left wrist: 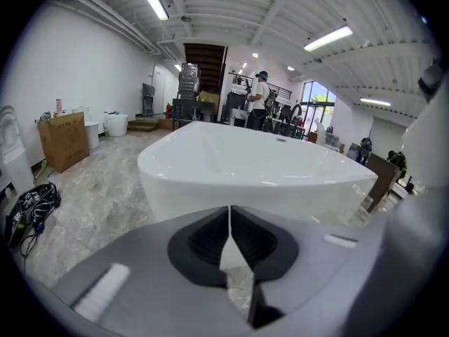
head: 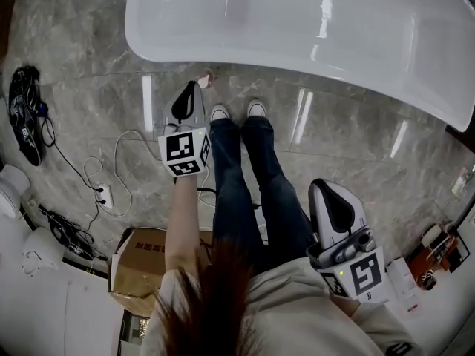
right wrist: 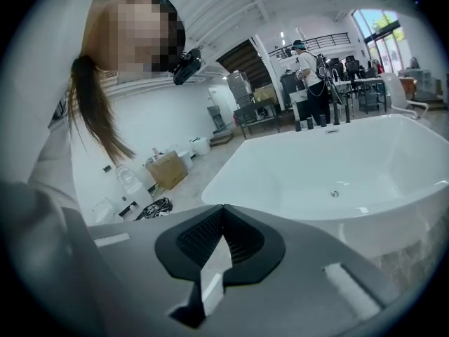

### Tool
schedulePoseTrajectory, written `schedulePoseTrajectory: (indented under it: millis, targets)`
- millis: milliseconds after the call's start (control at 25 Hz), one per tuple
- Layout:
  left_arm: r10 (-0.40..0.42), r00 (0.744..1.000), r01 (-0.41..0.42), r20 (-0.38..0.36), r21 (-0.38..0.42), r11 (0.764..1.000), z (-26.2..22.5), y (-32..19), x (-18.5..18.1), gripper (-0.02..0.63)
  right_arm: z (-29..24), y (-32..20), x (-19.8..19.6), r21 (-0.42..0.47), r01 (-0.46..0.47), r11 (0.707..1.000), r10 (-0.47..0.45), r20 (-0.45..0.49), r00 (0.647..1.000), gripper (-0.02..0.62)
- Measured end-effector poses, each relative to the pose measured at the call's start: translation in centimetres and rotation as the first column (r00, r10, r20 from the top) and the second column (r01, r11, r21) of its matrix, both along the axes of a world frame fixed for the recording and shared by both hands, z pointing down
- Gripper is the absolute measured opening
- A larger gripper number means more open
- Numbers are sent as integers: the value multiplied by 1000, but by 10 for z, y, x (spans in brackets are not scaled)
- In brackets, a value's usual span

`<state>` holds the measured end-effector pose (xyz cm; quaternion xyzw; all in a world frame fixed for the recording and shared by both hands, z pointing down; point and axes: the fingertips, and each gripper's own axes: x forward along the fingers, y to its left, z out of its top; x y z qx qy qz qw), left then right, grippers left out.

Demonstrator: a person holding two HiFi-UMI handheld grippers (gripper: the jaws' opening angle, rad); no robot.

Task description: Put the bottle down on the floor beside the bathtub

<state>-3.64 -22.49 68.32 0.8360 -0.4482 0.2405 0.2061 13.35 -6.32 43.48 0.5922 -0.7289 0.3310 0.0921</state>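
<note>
The white bathtub (head: pixel 312 28) fills the top of the head view and stands close ahead in both gripper views (left wrist: pixel 245 170) (right wrist: pixel 337 167). A small pale bottle (head: pixel 205 78) stands on the marble floor right at the tub's foot, partly hidden by my left gripper's tip. The left gripper (head: pixel 194 87) hangs above it, shut, with nothing between its jaws; the dark pads meet in the left gripper view (left wrist: pixel 229 213). My right gripper (head: pixel 319 186) is held near the person's right leg, also shut and empty (right wrist: pixel 223 209).
The person's white shoes (head: pixel 237 111) stand just before the tub. On the left floor lie a black cable bundle (head: pixel 26 113), a power strip with white cord (head: pixel 104 195) and a cardboard box (head: pixel 141 262). Another person (left wrist: pixel 259 97) stands far behind the tub.
</note>
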Motion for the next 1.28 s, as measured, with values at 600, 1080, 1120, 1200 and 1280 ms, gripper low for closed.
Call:
schedulePoseTrajectory:
  millis: [600, 1080, 1120, 1200, 1280]
  targets:
    - [12, 986, 1, -165, 80, 997, -149, -15, 11, 49, -48, -24, 9, 63, 49, 997, -46, -45, 998, -2]
    - [-18, 958, 64, -285, 153, 986, -283, -5, -5, 48, -124, -41, 7, 174, 77, 982, -57, -118, 991, -2]
    - [-22, 957, 69, -290, 154, 986, -291, -2, -9, 48, -130, -41, 5, 183, 83, 980, -60, -126, 990, -2]
    - [-28, 956, 78, -293, 161, 984, -303, 1, -17, 49, -138, -43, -2, 198, 97, 975, -69, -141, 988, -2]
    - [-38, 955, 91, -294, 170, 981, -315, 3, -26, 49, -144, -44, -10, 208, 111, 972, -80, -155, 985, -2]
